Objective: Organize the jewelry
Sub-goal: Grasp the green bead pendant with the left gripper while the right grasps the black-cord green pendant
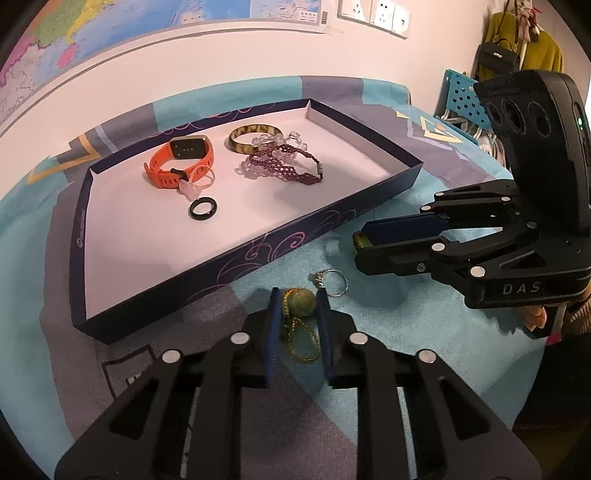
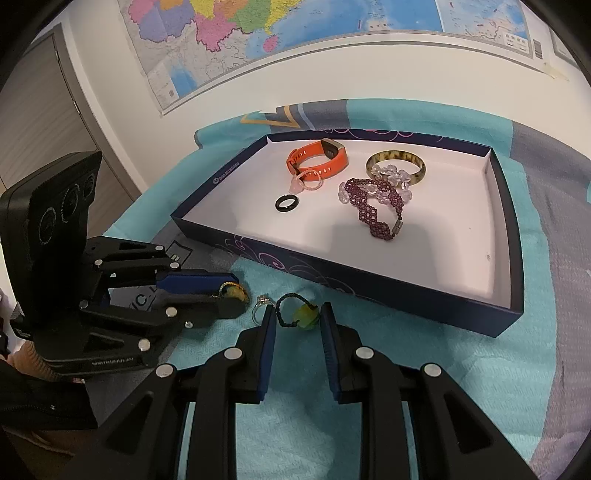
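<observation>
My left gripper (image 1: 298, 306) is shut on a green stone bead (image 1: 300, 302) whose gold chain (image 1: 303, 339) trails on the cloth. My right gripper (image 2: 298, 319) is shut on a yellow-green bead (image 2: 306, 317) with a black cord loop (image 2: 282, 310). Both grippers sit low over the cloth, just in front of the dark blue tray (image 1: 295, 236). A silver ring (image 1: 334, 282) lies on the cloth between them. Inside the tray are an orange watch band (image 1: 181, 158), an amber bangle (image 1: 253, 136), a purple beaded bracelet (image 1: 288, 164), a pink ring (image 1: 201, 179) and a black ring (image 1: 203, 209).
A teal and grey patterned cloth (image 2: 406, 369) covers the table. A map (image 2: 258, 33) hangs on the wall behind the tray. A blue perforated basket (image 1: 461, 96) and hanging bags (image 1: 498, 55) stand at the far right.
</observation>
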Tool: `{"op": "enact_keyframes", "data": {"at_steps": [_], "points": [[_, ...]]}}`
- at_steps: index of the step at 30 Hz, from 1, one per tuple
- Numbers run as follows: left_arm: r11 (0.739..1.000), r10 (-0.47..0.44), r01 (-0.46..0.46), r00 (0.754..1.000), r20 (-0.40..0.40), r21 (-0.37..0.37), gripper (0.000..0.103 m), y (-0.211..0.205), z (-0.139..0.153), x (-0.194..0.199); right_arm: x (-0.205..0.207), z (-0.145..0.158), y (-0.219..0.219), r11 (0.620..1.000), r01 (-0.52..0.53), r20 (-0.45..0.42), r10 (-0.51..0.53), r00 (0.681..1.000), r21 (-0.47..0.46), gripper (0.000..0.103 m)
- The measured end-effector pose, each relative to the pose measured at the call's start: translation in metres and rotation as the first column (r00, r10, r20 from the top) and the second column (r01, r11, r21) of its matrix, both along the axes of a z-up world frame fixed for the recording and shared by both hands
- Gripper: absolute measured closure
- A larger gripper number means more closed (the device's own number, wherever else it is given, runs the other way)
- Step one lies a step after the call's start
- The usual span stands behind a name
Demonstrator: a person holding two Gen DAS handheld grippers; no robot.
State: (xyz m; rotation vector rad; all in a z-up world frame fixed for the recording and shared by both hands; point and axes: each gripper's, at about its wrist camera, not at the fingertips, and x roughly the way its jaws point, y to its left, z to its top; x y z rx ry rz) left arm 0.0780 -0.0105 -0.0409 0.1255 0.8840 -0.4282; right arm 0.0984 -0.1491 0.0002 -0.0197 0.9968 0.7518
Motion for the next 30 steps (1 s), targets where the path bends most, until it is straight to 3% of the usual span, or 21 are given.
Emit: {"op": "enact_keyframes", "data": {"at_steps": [30], "points": [[0.993, 0.061, -0.048, 0.99, 0.125, -0.106, 0.085, 0.012, 0.045, -0.023, -0.003, 0.029, -0.013, 0.999, 0.027, 0.075, -0.029, 0.997, 0.031, 0.08]]}}
